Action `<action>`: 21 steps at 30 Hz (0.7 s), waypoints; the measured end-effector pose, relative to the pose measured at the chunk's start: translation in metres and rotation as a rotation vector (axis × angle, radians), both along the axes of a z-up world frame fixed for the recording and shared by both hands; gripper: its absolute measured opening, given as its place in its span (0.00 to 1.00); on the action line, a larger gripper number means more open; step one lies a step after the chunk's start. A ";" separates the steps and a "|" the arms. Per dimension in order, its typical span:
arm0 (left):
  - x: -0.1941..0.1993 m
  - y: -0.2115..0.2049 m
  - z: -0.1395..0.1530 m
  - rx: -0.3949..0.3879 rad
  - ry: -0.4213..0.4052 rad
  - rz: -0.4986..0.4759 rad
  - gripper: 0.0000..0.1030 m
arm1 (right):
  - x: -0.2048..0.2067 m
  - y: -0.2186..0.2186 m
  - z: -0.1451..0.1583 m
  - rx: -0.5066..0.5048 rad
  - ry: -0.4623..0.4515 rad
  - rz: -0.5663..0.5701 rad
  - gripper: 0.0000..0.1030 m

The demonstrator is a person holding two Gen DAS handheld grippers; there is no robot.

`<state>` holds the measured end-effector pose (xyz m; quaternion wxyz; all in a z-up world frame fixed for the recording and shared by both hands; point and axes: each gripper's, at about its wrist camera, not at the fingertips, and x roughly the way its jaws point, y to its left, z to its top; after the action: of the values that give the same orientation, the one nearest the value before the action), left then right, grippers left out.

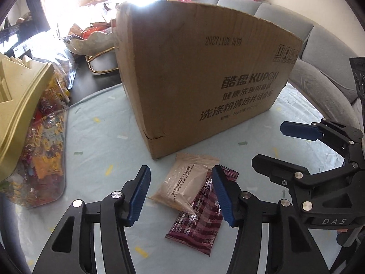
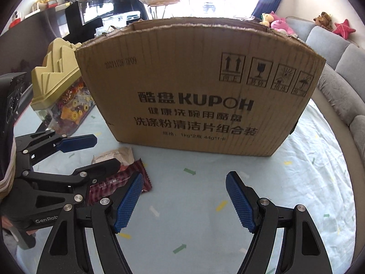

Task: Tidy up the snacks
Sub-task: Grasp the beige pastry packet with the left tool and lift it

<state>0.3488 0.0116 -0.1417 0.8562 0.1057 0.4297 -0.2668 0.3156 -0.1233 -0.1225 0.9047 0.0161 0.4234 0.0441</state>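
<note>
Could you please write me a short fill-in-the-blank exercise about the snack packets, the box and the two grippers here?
1. The beige packet partly overlaps a ____ packet.
2. Both packets lie on the tablecloth in front of the ____ box.
3. The left gripper hovers over the packets with its jaws ____.
4. Between the pads of the right gripper there is ____ but tablecloth.

Missing words: maroon; cardboard; open; nothing
</note>
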 end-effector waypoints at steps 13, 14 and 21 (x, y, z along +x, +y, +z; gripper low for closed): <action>-0.001 0.000 -0.013 -0.046 0.043 -0.003 0.32 | -0.001 0.002 -0.013 0.004 0.038 -0.008 0.74; -0.003 0.001 -0.012 -0.048 0.044 0.003 0.31 | -0.003 0.002 -0.014 0.005 0.041 -0.007 0.74; -0.024 0.016 -0.003 -0.057 0.005 0.085 0.31 | -0.015 0.001 -0.018 0.041 0.055 0.019 0.74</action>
<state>0.3248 0.0274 -0.1444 0.8684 0.0621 0.4281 -0.2425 0.3006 -0.1227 -0.1402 0.8918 0.0317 0.4471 0.0609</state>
